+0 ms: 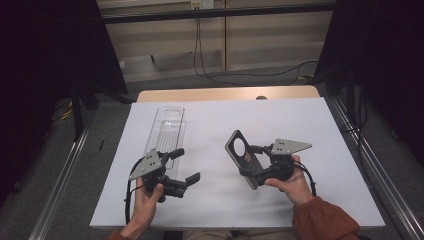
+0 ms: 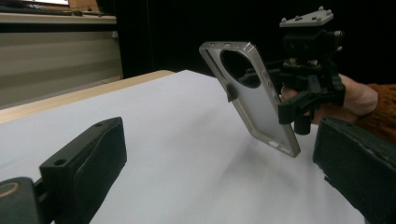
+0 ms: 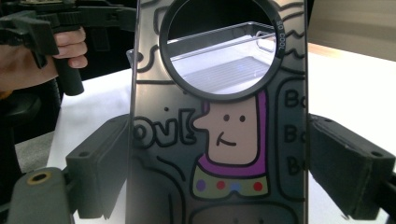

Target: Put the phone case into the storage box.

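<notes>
A phone case (image 1: 239,150) with a large round camera hole is held tilted above the white table top (image 1: 300,120), with my right gripper (image 1: 249,161) shut on its two long edges. The right gripper view shows its cartoon-printed face (image 3: 219,140) between the jaws. In the left gripper view the case (image 2: 257,107) hangs off the table with the right gripper (image 2: 299,88) behind it. My left gripper (image 1: 185,165) is open and holds nothing, just left of the case; its jaws stand wide apart low in its own view (image 2: 219,172).
A long clear plastic tray (image 1: 167,130) lies on the table's left part, beyond the left gripper; it shows through the case's hole (image 3: 224,65). The table's wooden far edge (image 1: 225,94) borders grey floor, with metal rails along both sides.
</notes>
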Motion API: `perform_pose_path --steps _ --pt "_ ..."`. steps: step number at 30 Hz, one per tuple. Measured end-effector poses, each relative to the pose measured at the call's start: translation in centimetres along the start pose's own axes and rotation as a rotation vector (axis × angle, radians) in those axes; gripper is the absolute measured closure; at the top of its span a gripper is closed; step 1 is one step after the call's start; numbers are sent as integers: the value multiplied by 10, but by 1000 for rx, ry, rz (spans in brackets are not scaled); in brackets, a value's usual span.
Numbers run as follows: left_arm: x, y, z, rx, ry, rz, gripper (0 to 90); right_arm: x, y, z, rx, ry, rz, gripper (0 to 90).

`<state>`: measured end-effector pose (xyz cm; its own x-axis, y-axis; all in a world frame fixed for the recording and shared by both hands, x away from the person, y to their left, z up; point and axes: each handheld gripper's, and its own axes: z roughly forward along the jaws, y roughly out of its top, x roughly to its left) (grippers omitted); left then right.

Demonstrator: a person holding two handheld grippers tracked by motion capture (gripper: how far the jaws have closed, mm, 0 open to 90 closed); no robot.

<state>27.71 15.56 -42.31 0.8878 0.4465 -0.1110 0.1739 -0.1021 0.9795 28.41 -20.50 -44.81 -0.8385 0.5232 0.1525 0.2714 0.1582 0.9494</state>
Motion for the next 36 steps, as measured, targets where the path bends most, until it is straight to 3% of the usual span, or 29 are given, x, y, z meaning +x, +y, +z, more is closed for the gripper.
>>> perform_pose_path --steps 6,9,10,11,13,15,16,20,23,25,26,31,33,36 --pt "0 6 21 -6 -41 26 30 1 3 1 -3 14 -9 121" --pt "2 7 34 -6 -111 35 10 2 4 0 -5 20 -16 121" --pt "2 7 37 -12 -103 39 11 2 4 0 -7 20 -15 121" --pt "2 7 41 -20 -128 32 11 2 4 -1 -9 17 -16 121" --pt "1 8 44 -22 -139 32 9 1 5 -1 -10 19 -18 121" --pt "1 12 49 -5 -142 38 9 1 5 -2 -9 19 -18 121" --pt "2 13 56 -31 -173 27 8 1 5 -2 -5 22 -23 121" --pt "1 16 65 -19 -179 28 7 0 5 -2 -6 20 -25 121" --pt "3 18 74 -67 -207 19 7 -1 5 -4 -15 25 -21 121" --pt "5 20 77 -57 -206 31 7 -1 5 -5 -21 22 -20 121" --pt "6 20 80 -67 -242 27 7 -3 5 -4 -23 32 -20 121" --pt "9 21 85 -63 -284 39 7 -5 3 -5 -24 36 -20 121" --pt "9 20 86 -80 -276 32 7 -6 3 -5 -31 46 -19 121" --pt "8 19 85 -62 -306 43 7 -4 4 -4 -31 84 -24 121"
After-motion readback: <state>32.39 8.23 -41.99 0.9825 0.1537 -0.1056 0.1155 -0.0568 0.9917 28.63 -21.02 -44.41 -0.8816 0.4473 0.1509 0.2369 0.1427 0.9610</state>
